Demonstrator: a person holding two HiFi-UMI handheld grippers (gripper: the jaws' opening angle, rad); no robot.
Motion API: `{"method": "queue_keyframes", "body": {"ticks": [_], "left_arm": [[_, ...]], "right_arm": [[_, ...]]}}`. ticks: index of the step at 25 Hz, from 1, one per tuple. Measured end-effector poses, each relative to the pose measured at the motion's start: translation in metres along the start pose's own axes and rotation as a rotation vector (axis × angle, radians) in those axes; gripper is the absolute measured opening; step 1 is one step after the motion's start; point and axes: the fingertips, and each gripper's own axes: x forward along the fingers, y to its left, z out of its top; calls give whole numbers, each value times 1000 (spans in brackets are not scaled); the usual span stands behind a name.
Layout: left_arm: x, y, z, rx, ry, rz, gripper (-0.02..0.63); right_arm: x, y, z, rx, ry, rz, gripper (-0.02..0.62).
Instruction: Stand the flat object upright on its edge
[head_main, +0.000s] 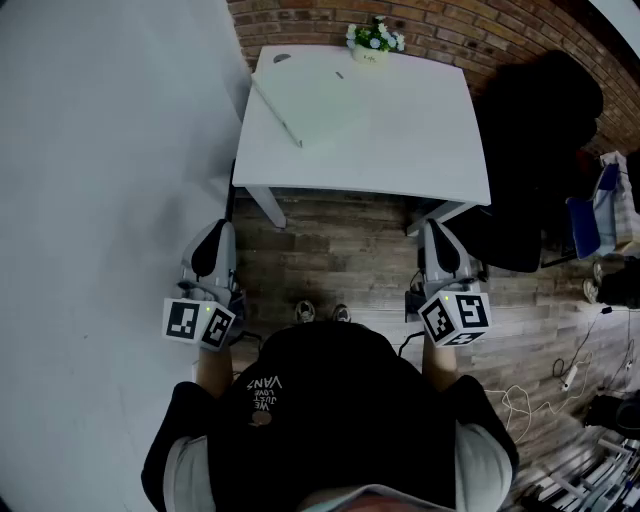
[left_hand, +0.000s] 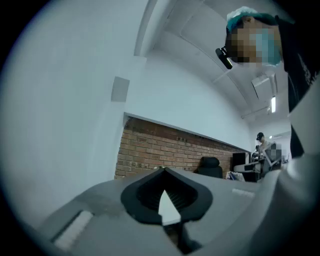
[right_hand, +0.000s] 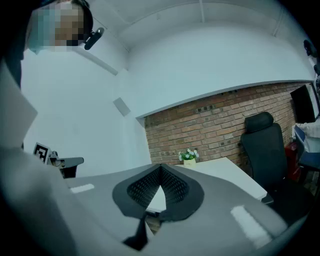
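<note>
On white table (head_main: 425, 140), thin white board (head_main: 312, 100), flat, askew

At twelve o'clock stands the table (head_main: 420, 140). On it, the flat object (head_main: 315, 105) lies at ten o'clock and the flower pot (head_main: 373, 42) at twelve. A chair (head_main: 545, 140) stands at the table's three o'clock.

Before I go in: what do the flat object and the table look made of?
Flat object: thin white matte panel, perhaps plastic or coated board; straight grey edge, no texture visible.
Table: smooth white top, likely laminate or painted wood; uniform, no grain.
</note>
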Motion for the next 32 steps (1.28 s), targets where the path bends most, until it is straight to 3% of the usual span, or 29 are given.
{"method": "queue_keyframes", "body": {"ticks": [12, 19, 26, 32], "left_arm": [[-10, 22, 5, 29, 8, -25, 0], [-12, 37, -3, 11, 24, -64, 0], [1, 47, -13, -9, 31, -50, 0], [36, 53, -5, -6, 11, -24, 0]], "right_arm": [[7, 29, 6, 26, -48, 6, 0], [5, 40, -6, 37, -37, -36, 0], [22, 29, -13, 37, -12, -49, 0], [61, 12, -1, 24, -14, -11, 0]]}}
